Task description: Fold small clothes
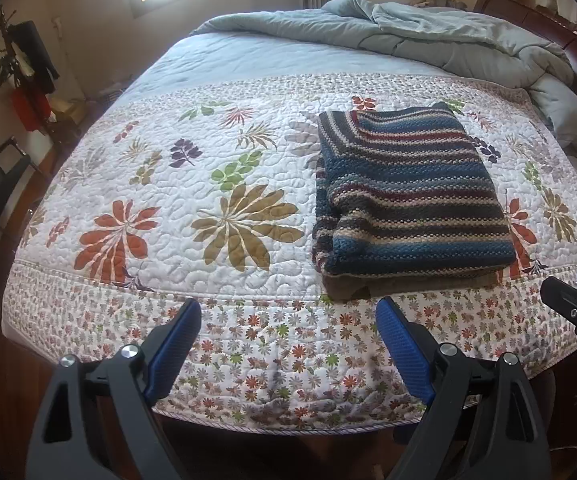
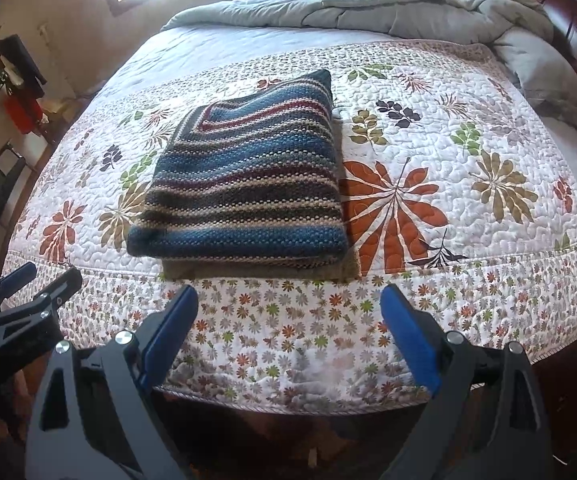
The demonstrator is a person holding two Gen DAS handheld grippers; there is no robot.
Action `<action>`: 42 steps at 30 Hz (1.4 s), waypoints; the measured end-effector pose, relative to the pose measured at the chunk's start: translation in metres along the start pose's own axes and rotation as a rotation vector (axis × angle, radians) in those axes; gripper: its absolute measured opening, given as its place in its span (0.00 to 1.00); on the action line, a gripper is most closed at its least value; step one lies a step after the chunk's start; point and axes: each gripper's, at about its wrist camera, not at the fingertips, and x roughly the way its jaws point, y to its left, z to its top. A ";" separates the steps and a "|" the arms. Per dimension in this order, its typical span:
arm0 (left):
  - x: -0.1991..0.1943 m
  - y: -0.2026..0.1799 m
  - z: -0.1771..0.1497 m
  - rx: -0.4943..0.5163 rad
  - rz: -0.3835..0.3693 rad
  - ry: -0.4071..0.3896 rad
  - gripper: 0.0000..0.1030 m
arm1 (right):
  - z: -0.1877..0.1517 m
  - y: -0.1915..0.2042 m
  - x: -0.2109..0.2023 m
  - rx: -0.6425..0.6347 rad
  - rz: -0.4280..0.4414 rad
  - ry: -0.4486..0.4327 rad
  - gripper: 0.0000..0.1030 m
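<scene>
On the bed, left wrist view: a striped knitted sweater (image 1: 408,196) lies folded into a thick rectangle on the floral quilt (image 1: 208,184), right of centre and near the quilt's front border.
Left gripper (image 1: 288,320): hovers above the small-flower border at the bed's near edge, its blue pads spread wide, nothing between them, clear of the sweater.
Right gripper in this view (image 1: 568,288): only part of it shows at the right edge, just beside the sweater's near right corner; its spread cannot be judged from here.
Background: a rumpled grey-blue comforter (image 1: 428,36) is bunched at the far end against a dark wooden headboard (image 1: 568,32).

Right wrist view, sweater (image 2: 244,184): sits left of centre, a plain brownish layer peeking out beneath its front edge.
Right gripper (image 2: 288,308): held over the border strip just short of the sweater, fingers wide apart and empty.
Left gripper in this view (image 2: 40,284): enters at the lower left, near the sweater's near left corner, not touching it.
Quilt (image 2: 448,208): a large orange leaf print lies right beside the sweater.
</scene>
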 end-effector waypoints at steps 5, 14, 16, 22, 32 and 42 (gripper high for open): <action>0.004 0.001 -0.001 0.001 0.005 0.008 0.87 | 0.000 -0.001 0.001 0.002 -0.003 0.001 0.89; 0.009 0.000 -0.002 -0.001 0.001 0.020 0.87 | 0.001 -0.004 0.006 0.003 0.001 0.009 0.89; 0.010 0.000 -0.002 -0.003 -0.001 0.023 0.87 | 0.000 -0.003 0.007 0.004 0.004 0.012 0.89; 0.011 0.001 -0.002 -0.003 -0.004 0.023 0.87 | 0.000 -0.001 0.008 0.001 0.010 0.012 0.89; 0.011 -0.002 -0.002 -0.002 -0.009 0.023 0.87 | -0.001 -0.001 0.009 0.008 0.016 0.018 0.89; 0.012 -0.002 -0.003 -0.003 -0.014 0.037 0.87 | 0.000 -0.002 0.009 0.014 0.021 0.019 0.89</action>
